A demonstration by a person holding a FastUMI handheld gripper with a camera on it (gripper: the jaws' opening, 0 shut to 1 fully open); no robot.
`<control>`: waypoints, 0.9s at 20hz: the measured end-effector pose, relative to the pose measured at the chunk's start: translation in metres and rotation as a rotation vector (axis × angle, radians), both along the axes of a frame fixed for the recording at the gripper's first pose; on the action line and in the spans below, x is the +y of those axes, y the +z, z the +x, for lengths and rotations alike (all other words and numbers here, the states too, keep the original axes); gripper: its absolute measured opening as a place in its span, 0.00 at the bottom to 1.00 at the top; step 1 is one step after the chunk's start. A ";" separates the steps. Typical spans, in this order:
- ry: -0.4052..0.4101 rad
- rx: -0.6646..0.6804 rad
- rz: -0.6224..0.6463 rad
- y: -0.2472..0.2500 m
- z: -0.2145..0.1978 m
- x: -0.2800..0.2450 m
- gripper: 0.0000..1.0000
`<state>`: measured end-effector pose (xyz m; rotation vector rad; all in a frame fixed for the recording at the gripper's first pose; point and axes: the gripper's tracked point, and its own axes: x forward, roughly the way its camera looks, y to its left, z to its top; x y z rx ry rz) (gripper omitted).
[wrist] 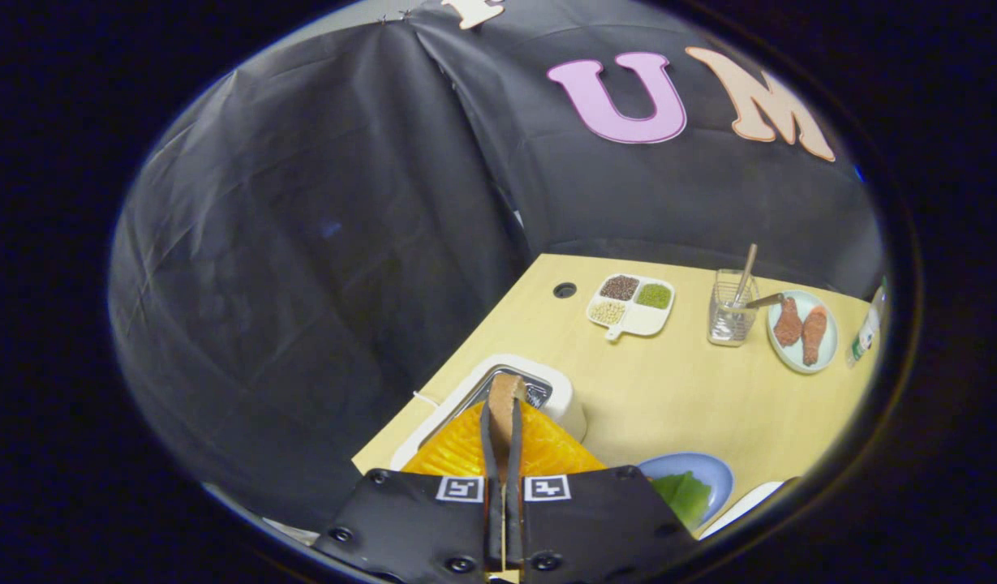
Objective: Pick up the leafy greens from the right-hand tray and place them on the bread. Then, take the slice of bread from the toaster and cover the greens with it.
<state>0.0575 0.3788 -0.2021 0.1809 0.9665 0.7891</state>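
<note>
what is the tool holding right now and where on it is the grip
The tool is shut on the slice of bread, held upright by its lower part, with its top edge sticking up past the fingers above the toaster.

toaster just below tongs, bare tabletop beyond

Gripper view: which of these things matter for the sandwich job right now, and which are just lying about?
For the job:
- hand-held gripper, fingers shut on the bread slice
- toaster just beyond the fingers
- leafy greens on the blue plate

Lying about:
- divided tray of beans
- glass with wooden sticks
- plate of drumsticks
- bottle
- orange ridged piece
</note>
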 end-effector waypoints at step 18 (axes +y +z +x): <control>-0.143 0.039 0.046 -0.009 0.005 -0.091 0.04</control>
